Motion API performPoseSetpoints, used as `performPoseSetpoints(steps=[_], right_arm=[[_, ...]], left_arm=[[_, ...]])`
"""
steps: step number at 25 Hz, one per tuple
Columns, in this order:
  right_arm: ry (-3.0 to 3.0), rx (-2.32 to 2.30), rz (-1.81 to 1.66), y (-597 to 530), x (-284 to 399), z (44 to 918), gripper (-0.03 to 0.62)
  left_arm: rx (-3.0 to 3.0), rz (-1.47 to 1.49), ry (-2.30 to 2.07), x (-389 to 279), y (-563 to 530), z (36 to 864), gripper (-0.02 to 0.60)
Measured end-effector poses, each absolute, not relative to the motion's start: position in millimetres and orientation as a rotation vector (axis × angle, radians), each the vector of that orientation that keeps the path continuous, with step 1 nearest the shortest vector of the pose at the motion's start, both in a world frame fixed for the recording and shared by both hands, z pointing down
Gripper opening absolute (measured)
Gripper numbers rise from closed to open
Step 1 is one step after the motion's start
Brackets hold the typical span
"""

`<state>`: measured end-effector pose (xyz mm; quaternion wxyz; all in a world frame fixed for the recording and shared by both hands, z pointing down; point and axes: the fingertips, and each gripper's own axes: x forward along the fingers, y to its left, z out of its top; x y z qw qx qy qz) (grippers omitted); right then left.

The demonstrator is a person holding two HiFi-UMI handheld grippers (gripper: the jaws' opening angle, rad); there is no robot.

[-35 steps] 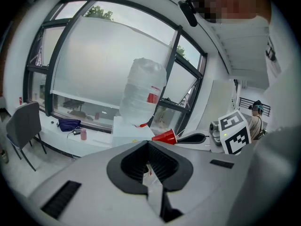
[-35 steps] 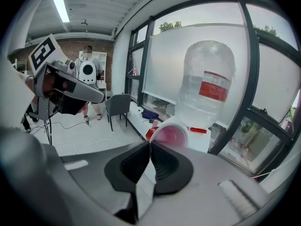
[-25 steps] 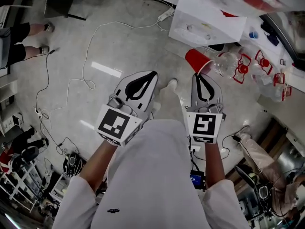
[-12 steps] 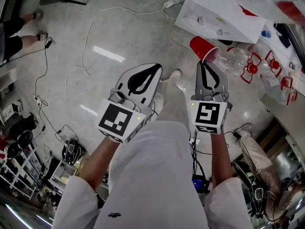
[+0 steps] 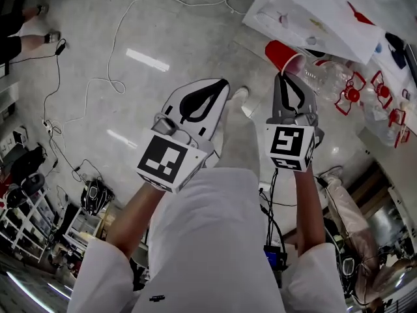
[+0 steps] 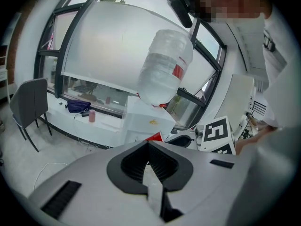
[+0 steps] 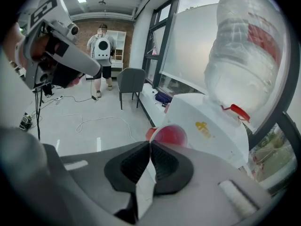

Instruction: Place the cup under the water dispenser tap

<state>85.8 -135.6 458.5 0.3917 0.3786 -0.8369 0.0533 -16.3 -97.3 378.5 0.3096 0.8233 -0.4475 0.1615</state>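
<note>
Now the right tool (image 5: 283, 78) pinches the red cup (image 5: 285, 53) by its rim; left tool (image 5: 224, 83) closed, empty.

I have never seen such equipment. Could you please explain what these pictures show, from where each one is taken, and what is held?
There is no robot here. A person holds a tool with two jaws in each hand. The head view looks down from the person's head at the left gripper and the right gripper. The other two pictures come from a camera on each gripper, looking along its jaws. The right jaws are closed on the rim of a red cup. The left jaws are closed on nothing. Ahead stands a white water dispenser with a bottle upside down on top.
</note>
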Motion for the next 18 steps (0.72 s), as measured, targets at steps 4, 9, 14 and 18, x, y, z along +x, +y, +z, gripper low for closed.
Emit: performPoseSetpoints(steps=[4,9,14,18], right_arm=[[-2.112,0.949,0.153,-141.7,90.4,477.8,0.021],[-2.089,0.931,0.151,-148.2,94.1,503.5,0.021],[-2.059,0.904,0.118,-157.3,96.7,530.3,0.021],[-2.044,0.873,0.084,-166.6,98.2,547.6,0.021]], left_arm=[[2.173,0.407,-1.206,-15.5,-102.8,393.1,0.000],[2.124,0.412,-1.193,-12.8,-105.3,415.8,0.000],[2.105,0.404,-1.220,-15.9,-112.0,436.8,0.000],[2.088,0.413,-1.217,-16.9,-114.2,454.4,0.000]])
